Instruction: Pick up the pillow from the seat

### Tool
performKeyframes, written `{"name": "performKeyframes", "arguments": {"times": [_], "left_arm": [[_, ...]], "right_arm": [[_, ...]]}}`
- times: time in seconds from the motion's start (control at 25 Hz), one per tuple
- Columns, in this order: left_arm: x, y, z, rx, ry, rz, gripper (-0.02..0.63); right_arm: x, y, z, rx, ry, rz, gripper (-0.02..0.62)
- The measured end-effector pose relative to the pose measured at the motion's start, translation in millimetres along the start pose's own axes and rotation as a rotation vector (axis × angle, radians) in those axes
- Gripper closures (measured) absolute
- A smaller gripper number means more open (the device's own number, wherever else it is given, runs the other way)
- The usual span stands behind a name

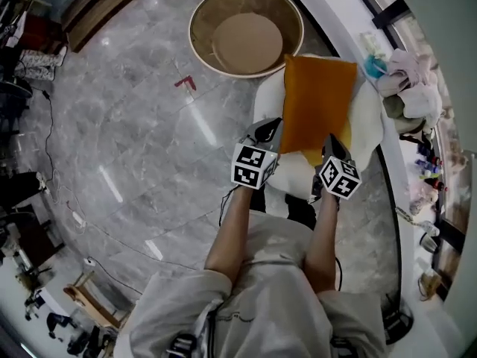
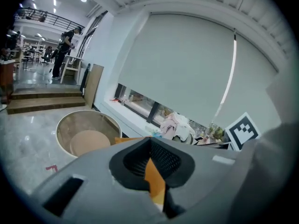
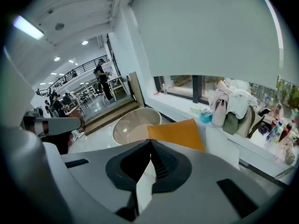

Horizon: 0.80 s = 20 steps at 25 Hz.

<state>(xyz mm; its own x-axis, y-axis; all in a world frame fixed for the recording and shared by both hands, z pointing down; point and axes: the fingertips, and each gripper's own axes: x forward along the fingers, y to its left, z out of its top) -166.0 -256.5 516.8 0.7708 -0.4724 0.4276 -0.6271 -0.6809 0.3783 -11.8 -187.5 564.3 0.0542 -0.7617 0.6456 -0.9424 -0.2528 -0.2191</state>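
Over a grey marble floor and a white seat, the orange pillow runs lengthwise away from the person. The left gripper and right gripper each clench its near edge.

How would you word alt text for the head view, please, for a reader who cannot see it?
Seen from above, a person holds the left gripper and right gripper by the near edge of an orange pillow lying on a white seat. Beyond, a round tub stands on the grey floor; a cluttered ledge runs along the right.
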Motion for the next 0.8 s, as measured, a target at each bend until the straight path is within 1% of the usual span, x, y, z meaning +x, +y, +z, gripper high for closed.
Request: {"name": "performKeyframes", "arguments": {"times": [0.12,0.24,0.32,0.4,0.52,0.6,0.64,0.68,0.8], "left_arm": [[11,-4,3,0.068,0.033,-0.038,0.597],[20,-17,4,0.126,0.065,-0.066,0.597],[28,-30,10,0.134,0.055,-0.098,0.597],[33,-42,9,0.140,0.052,-0.113,0.597],[33,-55,-7,0.167,0.102,-0.104,0.597],[31,-68,-16,0.187,0.139,-0.115,0.597],[30,-74,-18,0.190,0.143,-0.122,0.597],[29,-78,-17,0.189,0.129,-0.120,0.597],[24,-83,-8,0.190,0.061,-0.075,0.597]], "right_arm": [[-5,4,-1,0.017,-0.003,-0.017,0.586],[-13,-1,2,0.029,-0.017,-0.022,0.586],[-17,-10,5,0.041,-0.028,-0.028,0.586],[-22,-18,2,0.047,-0.036,-0.028,0.586],[-35,-30,-10,0.076,-0.040,-0.030,0.586],[-46,-41,-15,0.100,-0.050,-0.033,0.586],[-50,-46,-17,0.107,-0.055,-0.034,0.586],[-53,-52,-19,0.110,-0.061,-0.037,0.586],[-61,-69,-24,0.135,-0.083,-0.051,0.586]]}}
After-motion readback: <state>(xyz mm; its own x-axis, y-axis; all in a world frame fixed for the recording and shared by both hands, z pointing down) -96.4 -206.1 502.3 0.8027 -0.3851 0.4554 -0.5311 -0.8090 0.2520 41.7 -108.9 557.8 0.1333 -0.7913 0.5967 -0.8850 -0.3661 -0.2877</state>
